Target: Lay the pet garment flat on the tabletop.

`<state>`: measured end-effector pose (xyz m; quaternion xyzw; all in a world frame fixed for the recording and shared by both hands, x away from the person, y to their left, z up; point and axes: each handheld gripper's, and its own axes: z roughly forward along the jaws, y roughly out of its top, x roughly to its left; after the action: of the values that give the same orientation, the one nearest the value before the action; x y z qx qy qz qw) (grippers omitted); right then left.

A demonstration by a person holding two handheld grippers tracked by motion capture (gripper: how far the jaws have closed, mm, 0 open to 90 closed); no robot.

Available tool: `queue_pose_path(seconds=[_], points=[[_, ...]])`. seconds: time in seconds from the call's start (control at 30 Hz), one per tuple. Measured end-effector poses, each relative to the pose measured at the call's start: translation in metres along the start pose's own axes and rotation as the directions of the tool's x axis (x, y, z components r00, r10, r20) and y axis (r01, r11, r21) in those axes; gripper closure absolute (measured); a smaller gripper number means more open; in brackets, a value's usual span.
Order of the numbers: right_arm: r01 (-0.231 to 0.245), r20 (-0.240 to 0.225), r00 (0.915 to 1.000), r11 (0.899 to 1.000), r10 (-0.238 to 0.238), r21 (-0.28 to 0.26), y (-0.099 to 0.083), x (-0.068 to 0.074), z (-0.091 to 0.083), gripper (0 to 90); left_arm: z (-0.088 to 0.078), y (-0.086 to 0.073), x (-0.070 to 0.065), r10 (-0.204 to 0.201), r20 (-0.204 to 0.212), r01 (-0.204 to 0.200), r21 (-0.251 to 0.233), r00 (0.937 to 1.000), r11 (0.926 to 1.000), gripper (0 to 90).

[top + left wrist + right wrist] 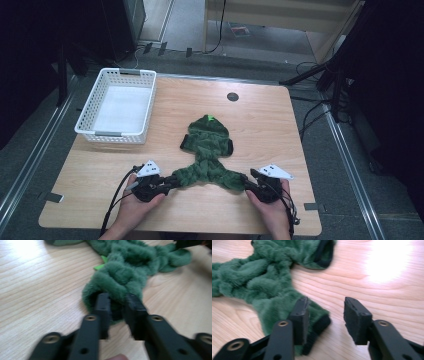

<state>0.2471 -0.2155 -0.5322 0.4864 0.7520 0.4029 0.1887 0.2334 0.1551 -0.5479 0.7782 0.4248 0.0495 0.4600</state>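
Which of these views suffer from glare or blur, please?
Right gripper view: blown-out glare on the table at upper right, slight softness. Left gripper view: motion-blurred green garment, milder glare at upper left. High view: evenly lit, dark surroundings.

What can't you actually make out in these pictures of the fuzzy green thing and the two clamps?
- What the green garment is: bunched in every view.
- Left gripper: fabric between its jaws, blurred, so how much is caught is unclear.
- Right gripper: whether its jaws touch the cuff.
- White basket: contents too small in the high view.
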Motion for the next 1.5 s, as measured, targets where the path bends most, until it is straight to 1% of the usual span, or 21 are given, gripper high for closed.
queue_pose_path(seconds=[0.07, 0.13, 0.17, 0.27, 0.37, 0.43, 0.47, 0.5, 0.53, 0.57, 0.6, 0.63, 0.83, 0.9, 0.93, 1.1, 1.17, 1.23, 1.3, 1.47, 1.5], points=[[0.001, 0.008, 1.0, 1.0, -0.001, -0.026, -0.001, -0.006, -0.004, 46.8, -0.006, 0.001, 0.002, -0.002, -0.011, 0.002, -0.036, 0.9999, 0.9993, 53.7], [0.0, 0.013, 0.9999, 0.999, 0.001, -0.048, -0.001, -0.013, -0.008, 41.5, -0.013, 0.003, 0.005, -0.015, -0.037, 0.012, -0.075, 0.9992, 0.9971, 44.4], [-0.012, 0.015, 0.9998, 0.998, 0.013, -0.054, -0.001, -0.017, -0.011, 37.8, -0.016, 0.003, 0.006, -0.019, -0.049, 0.014, -0.094, 0.9986, 0.9955, 40.1], [-0.026, 0.034, 0.999, 0.998, 0.028, -0.061, -0.003, -0.026, -0.017, 27.2, -0.026, 0.003, 0.011, -0.022, -0.095, 0.009, -0.135, 0.9952, 0.9909, 28.0], [-0.037, 0.064, 0.9971, 0.997, 0.041, -0.061, -0.006, -0.035, -0.023, 14.5, -0.036, 0.0, 0.016, -0.042, -0.123, 0.021, -0.165, 0.9915, 0.9861, 16.8], [-0.052, 0.077, 0.9955, 0.997, 0.056, -0.062, -0.009, -0.041, -0.027, 9.0, -0.043, -0.002, 0.02, -0.043, -0.142, 0.018, -0.177, 0.9889, 0.984, 13.0], [-0.058, 0.083, 0.9945, 0.996, 0.063, -0.063, -0.01, -0.045, -0.029, 4.4, -0.047, -0.004, 0.023, -0.04, -0.142, 0.013, -0.181, 0.9891, 0.9834, 10.9], [-0.069, 0.087, 0.9934, 0.996, 0.074, -0.062, -0.011, -0.048, -0.031, 0.4, -0.051, -0.005, 0.025, -0.048, -0.142, 0.021, -0.189, 0.9887, 0.9817, 6.9], [-0.083, 0.089, 0.9922, 0.995, 0.088, -0.057, -0.012, -0.051, -0.033, 0.0, -0.054, -0.006, 0.028, -0.052, -0.148, 0.023, -0.191, 0.9877, 0.9814, 6.0], [-0.078, 0.095, 0.992, 0.995, 0.083, -0.054, -0.013, -0.053, -0.034, 0.0, -0.058, -0.007, 0.032, -0.072, -0.15, 0.041, -0.199, 0.986, 0.9791, 5.1], [-0.066, 0.103, 0.9921, 0.996, 0.071, -0.052, -0.016, -0.056, -0.037, 0.0, -0.062, -0.008, 0.036, -0.08, -0.149, 0.048, -0.208, 0.9856, 0.9769, 1.9], [-0.067, 0.102, 0.9922, 0.996, 0.072, -0.054, -0.018, -0.058, -0.038, 0.0, -0.066, -0.01, 0.039, -0.088, -0.157, 0.052, -0.219, 0.9837, 0.9744, 1.1], [-0.1, 0.136, 0.9852, 0.994, 0.105, -0.043, -0.028, -0.072, -0.046, 0.0, -0.086, -0.018, 0.057, -0.128, -0.226, 0.07, -0.245, 0.9657, 0.9671, 1.1], [-0.113, 0.149, 0.9817, 0.992, 0.119, -0.047, -0.031, -0.077, -0.048, 0.0, -0.092, -0.021, 0.061, -0.127, -0.242, 0.067, -0.244, 0.9619, 0.9676, 1.1], [-0.117, 0.152, 0.9808, 0.992, 0.122, -0.045, -0.033, -0.079, -0.049, 0.0, -0.096, -0.024, 0.064, -0.128, -0.257, 0.064, -0.242, 0.9579, 0.9683, 1.1], [-0.141, 0.174, 0.9736, 0.989, 0.147, -0.047, -0.042, -0.091, -0.052, 0.0, -0.113, -0.033, 0.078, -0.149, -0.299, 0.075, -0.246, 0.9423, 0.9664, 1.0], [-0.153, 0.187, 0.9694, 0.987, 0.16, -0.051, -0.044, -0.095, -0.054, 0.0, -0.12, -0.037, 0.084, -0.162, -0.327, 0.084, -0.242, 0.931, 0.9667, 1.0], [-0.164, 0.19, 0.9666, 0.985, 0.172, -0.056, -0.046, -0.098, -0.055, 0.0, -0.129, -0.042, 0.09, -0.176, -0.342, 0.091, -0.25, 0.9232, 0.964, 1.0], [-0.167, 0.189, 0.9663, 0.984, 0.175, -0.058, -0.046, -0.1, -0.056, 0.0, -0.138, -0.047, 0.096, -0.191, -0.356, 0.1, -0.258, 0.9147, 0.9611, 1.0], [-0.163, 0.186, 0.9674, 0.985, 0.172, -0.059, -0.047, -0.1, -0.055, 0.0, -0.16, -0.059, 0.113, -0.217, -0.412, 0.105, -0.277, 0.8851, 0.9549, 1.0], [-0.166, 0.187, 0.9668, 0.984, 0.174, -0.057, -0.047, -0.1, -0.055, 0.0, -0.164, -0.061, 0.116, -0.221, -0.42, 0.106, -0.279, 0.8803, 0.9544, 1.1]])
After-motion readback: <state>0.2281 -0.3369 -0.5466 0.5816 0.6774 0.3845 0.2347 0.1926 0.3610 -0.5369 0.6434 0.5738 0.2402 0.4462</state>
